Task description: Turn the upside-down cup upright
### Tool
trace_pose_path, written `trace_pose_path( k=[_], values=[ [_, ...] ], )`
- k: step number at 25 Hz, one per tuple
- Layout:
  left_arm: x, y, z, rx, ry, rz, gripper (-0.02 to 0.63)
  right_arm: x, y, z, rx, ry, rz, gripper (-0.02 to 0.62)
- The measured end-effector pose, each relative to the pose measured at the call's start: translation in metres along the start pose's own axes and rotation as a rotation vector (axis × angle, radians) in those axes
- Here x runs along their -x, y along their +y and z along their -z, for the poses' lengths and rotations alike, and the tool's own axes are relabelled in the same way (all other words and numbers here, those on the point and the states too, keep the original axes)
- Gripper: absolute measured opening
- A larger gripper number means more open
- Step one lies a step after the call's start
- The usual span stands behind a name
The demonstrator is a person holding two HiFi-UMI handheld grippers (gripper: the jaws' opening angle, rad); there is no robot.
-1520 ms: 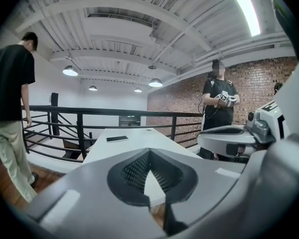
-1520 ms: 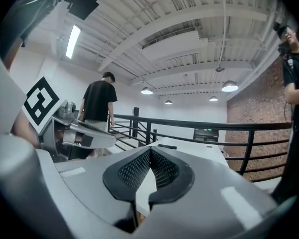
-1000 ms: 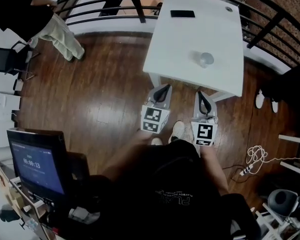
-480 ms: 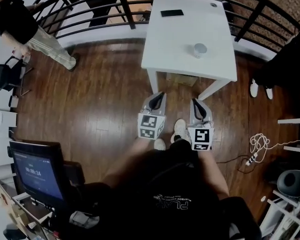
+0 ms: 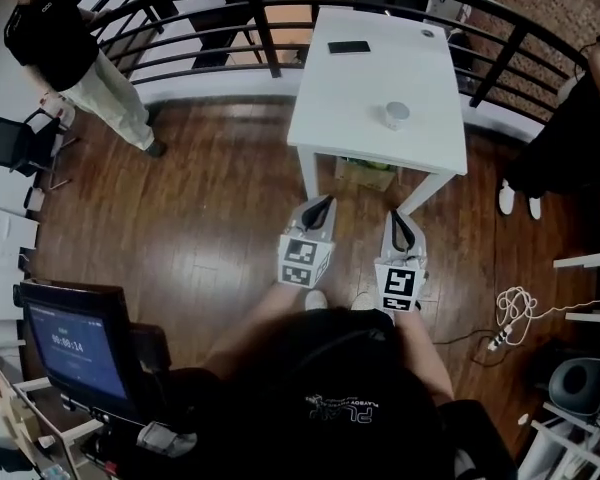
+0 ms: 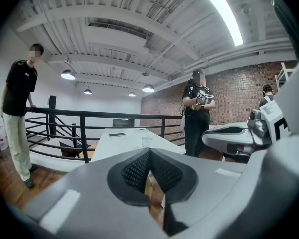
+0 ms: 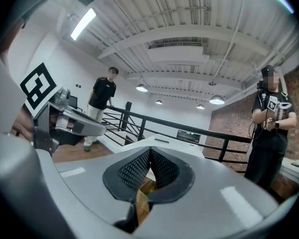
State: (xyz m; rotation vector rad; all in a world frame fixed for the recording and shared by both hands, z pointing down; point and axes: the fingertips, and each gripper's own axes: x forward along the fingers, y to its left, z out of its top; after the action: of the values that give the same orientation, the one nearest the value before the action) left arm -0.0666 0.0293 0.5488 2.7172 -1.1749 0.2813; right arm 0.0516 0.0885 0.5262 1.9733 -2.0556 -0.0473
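A small clear cup stands on the white table, right of its middle; the left gripper view shows the cup small and far ahead. I cannot tell which way up it stands. My left gripper and right gripper are held side by side over the wooden floor, short of the table's near edge. In the left gripper view the left gripper has its jaws shut on nothing. In the right gripper view the right gripper is likewise shut and bare.
A black phone lies at the table's far end. A black railing runs behind the table. One person stands at the far left, another at the right. A monitor stands near left; a cable lies on the floor.
In the head view both grippers sit a little lower and the table has shifted slightly. The person at the far left has come further into view. Both grippers stay shut.
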Motion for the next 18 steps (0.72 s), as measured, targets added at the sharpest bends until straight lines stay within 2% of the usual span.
trace_pose_path(
  k=[4, 8, 18],
  values=[
    [0.004, -0.019, -0.011, 0.008, -0.027, -0.002, -0.005, 0.013, -0.020, -0.007, -0.052, -0.023, 0.018, 0.014],
    [0.001, -0.028, -0.017, 0.012, -0.035, 0.018, -0.005, 0.016, -0.037, -0.002, -0.110, -0.005, 0.021, 0.014],
    [-0.002, -0.027, -0.021, 0.012, -0.027, -0.005, -0.005, 0.019, -0.042, -0.011, -0.109, -0.032, -0.009, 0.013]
  ],
)
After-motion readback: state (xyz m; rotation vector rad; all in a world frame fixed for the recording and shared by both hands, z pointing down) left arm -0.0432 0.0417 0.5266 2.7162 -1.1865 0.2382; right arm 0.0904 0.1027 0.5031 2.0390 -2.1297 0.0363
